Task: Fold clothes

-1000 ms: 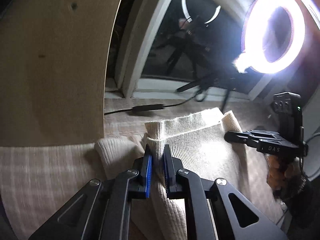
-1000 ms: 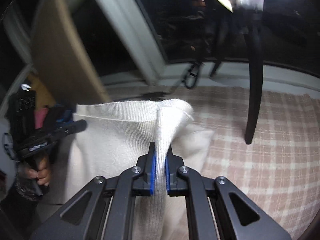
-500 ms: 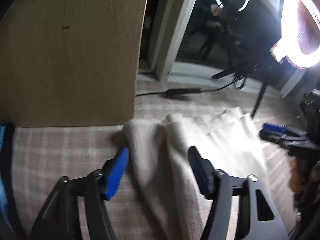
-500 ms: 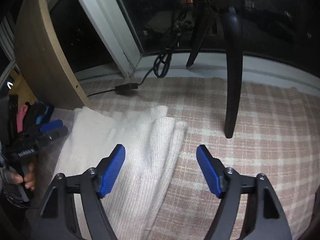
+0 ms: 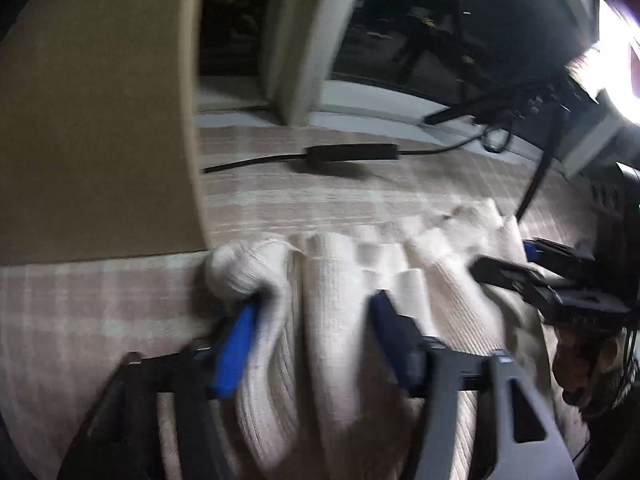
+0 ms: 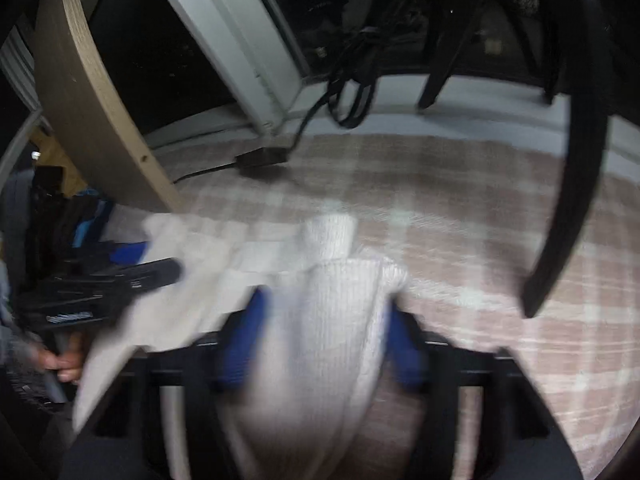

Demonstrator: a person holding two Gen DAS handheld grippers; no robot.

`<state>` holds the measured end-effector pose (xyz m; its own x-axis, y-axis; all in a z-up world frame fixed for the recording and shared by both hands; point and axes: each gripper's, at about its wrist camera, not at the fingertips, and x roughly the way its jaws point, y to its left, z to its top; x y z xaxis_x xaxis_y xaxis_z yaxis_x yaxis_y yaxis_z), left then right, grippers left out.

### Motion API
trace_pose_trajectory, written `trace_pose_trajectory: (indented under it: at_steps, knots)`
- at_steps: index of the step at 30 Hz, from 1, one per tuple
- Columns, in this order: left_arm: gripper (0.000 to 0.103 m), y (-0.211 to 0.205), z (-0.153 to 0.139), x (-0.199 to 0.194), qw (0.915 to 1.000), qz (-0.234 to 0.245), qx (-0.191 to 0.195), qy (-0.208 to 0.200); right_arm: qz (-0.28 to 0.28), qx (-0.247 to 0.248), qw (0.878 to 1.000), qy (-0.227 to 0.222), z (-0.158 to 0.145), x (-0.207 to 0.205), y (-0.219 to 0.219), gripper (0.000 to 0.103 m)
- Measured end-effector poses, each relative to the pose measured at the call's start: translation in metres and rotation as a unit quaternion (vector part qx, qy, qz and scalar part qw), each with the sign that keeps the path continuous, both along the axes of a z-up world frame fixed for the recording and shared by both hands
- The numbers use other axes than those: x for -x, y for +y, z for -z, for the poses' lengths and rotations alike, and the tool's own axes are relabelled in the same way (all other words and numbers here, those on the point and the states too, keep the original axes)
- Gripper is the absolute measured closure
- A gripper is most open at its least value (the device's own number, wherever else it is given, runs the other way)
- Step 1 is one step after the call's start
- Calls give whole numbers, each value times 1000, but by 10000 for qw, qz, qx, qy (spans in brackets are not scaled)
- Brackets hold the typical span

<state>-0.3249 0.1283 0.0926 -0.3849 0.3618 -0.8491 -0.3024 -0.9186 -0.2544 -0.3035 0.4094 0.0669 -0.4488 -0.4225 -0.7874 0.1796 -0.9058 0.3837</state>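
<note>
My left claw (image 5: 312,320) and right claw (image 6: 324,328) are closing around bunched folds of the cream knit sweater (image 5: 340,272); uneven grabs could undo its fold.

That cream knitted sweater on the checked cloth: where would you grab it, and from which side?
Probably the bunched far edge of the sweater, one raised ridge per gripper, coming down from above on the near side. The ridges stand up off the checked cloth, so fingers can straddle them.

Motion-blurred tongs (image 6: 324,340) and sweater (image 6: 320,320)
</note>
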Motion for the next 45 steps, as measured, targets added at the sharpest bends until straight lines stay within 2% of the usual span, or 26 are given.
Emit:
trace_pose_trajectory:
  at_steps: [1, 5, 8, 12, 16, 18, 20, 21, 23, 25, 26, 28, 30, 34, 37, 39, 42, 45]
  knots:
    - [74, 0, -1, -1, 9999, 69, -114, -7, 36, 51, 10000, 25, -2, -1, 1, 77]
    - [82, -10, -14, -7, 9986, 87, -516, -66, 128, 96, 9995, 265, -29, -21, 2, 81]
    - [84, -26, -45, -22, 9949, 55, -1002, 53, 144, 100, 9973, 707, -68, -50, 1, 86]
    - [86, -40, -114, -58, 9884, 298, -1386, 536, 212, 17, 9909, 1327, -133, -90, -1, 88]
    - [87, -46, -186, -119, 9787, 581, -1450, 1330, 221, -265, 9775, 2082, -195, -154, -13, 88]
    - [87, -47, -207, -150, 9743, 718, -1407, 1605, 246, -456, 9709, 2339, -209, -188, -20, 88]
    - [87, -45, -218, -187, 9701, 989, -1184, 1872, 149, -914, 9638, 2499, -208, -229, -32, 88]
    - [85, -44, -213, -208, 9699, 1117, -1072, 1878, 48, -1078, 9649, 2394, -199, -245, -36, 87]
    - [76, -45, -191, -247, 9728, 1412, -828, 1641, -171, -1288, 9779, 1636, -159, -281, -39, 83]
    - [76, -50, -148, -288, 9792, 1686, -437, 1046, -246, -1340, 9892, 543, -107, -317, -34, 79]
    - [76, -57, -124, -307, 9821, 1739, -353, 634, -177, -1321, 9909, 186, -89, -332, -29, 79]
    - [78, -71, -88, -333, 9860, 1655, -194, -82, 169, -969, 9950, -169, -70, -357, -14, 79]
    - [78, -82, -74, -346, 9894, 1416, -129, -279, 406, -700, 9965, -226, -66, -366, -6, 79]
    - [78, -77, -75, -346, 9924, 1221, -138, 16, 511, -713, 9959, -207, -61, -354, -9, 76]
    - [66, -64, -64, -329, 9924, 1201, -200, 147, 584, -717, 9951, -358, -55, -342, -8, 66]
    - [65, -57, -52, -318, 9937, 1094, -143, 177, 594, -664, 9944, -575, -45, -332, -10, 66]
    - [66, -54, -35, -309, 9949, 992, -184, 51, 672, -869, 9910, -769, -25, -320, -14, 66]
    - [66, -39, -20, -312, 9913, 1297, -132, -175, 376, -1050, 9879, -1082, -10, -318, -22, 66]
